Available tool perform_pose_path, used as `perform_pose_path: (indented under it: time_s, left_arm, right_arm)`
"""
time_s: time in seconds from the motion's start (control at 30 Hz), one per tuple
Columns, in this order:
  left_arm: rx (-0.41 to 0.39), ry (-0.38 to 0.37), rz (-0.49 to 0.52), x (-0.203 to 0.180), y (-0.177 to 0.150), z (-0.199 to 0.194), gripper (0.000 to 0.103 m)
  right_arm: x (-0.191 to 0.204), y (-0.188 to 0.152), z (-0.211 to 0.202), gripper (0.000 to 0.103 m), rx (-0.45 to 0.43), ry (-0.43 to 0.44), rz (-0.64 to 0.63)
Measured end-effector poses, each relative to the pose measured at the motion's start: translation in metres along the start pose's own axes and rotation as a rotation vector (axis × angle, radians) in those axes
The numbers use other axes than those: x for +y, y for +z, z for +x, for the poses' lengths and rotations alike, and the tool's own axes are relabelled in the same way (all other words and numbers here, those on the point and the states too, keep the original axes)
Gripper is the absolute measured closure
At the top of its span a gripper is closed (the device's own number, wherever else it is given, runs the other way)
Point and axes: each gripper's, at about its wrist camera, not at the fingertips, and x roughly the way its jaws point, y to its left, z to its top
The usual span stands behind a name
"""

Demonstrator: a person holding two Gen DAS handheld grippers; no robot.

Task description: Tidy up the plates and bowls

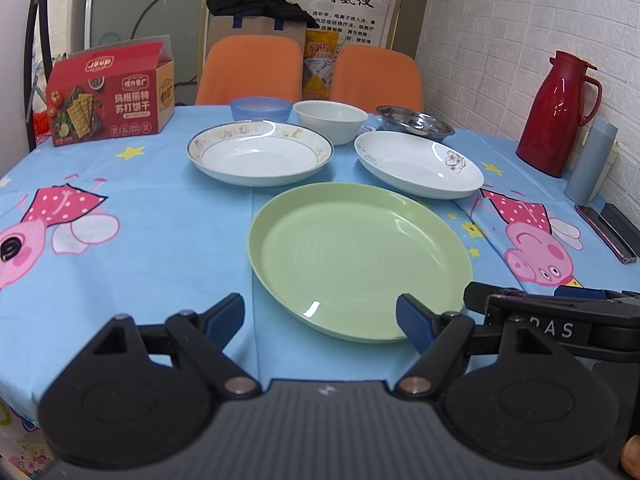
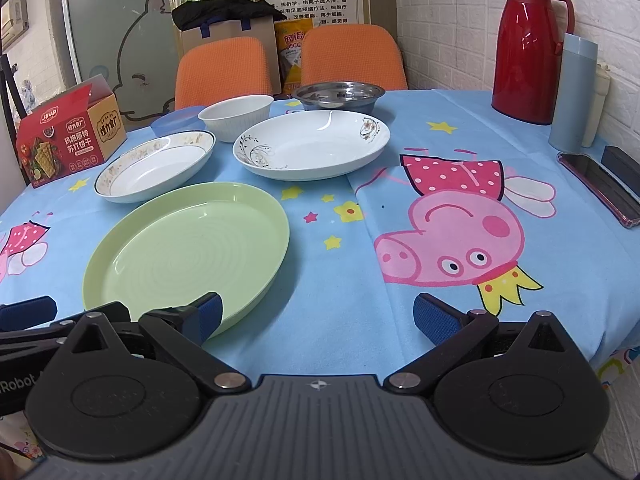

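Observation:
A green plate [image 1: 358, 262] lies nearest on the blue tablecloth; it also shows in the right wrist view [image 2: 188, 252]. Behind it are a gold-rimmed white plate [image 1: 260, 154] [image 2: 154, 164], a flower-print white plate [image 1: 418, 164] [image 2: 312, 144], a white bowl [image 1: 330, 120] [image 2: 236, 116], a blue bowl [image 1: 260, 108] [image 2: 176, 120] and a steel bowl [image 1: 414, 120] [image 2: 338, 94]. My left gripper [image 1: 320, 318] is open and empty at the green plate's near edge. My right gripper [image 2: 316, 316] is open and empty, to the right of the green plate.
A red cracker box [image 1: 110, 94] stands at the back left. A red thermos [image 2: 528, 44], a grey-blue flask [image 2: 572, 92] and a phone [image 2: 600, 184] are by the right wall. Two orange chairs [image 1: 252, 70] stand behind the table.

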Motion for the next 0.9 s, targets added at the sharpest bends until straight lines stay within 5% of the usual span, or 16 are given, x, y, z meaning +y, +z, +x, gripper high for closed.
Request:
perform_pose_path:
  time_s: [0.9]
  left_arm:
    - [0.003, -0.001, -0.007, 0.001, -0.0007, 0.0012, 0.024]
  right_arm:
    - [-0.0013, 0.0011, -0.0024, 0.0, -0.002, -0.005, -0.007]
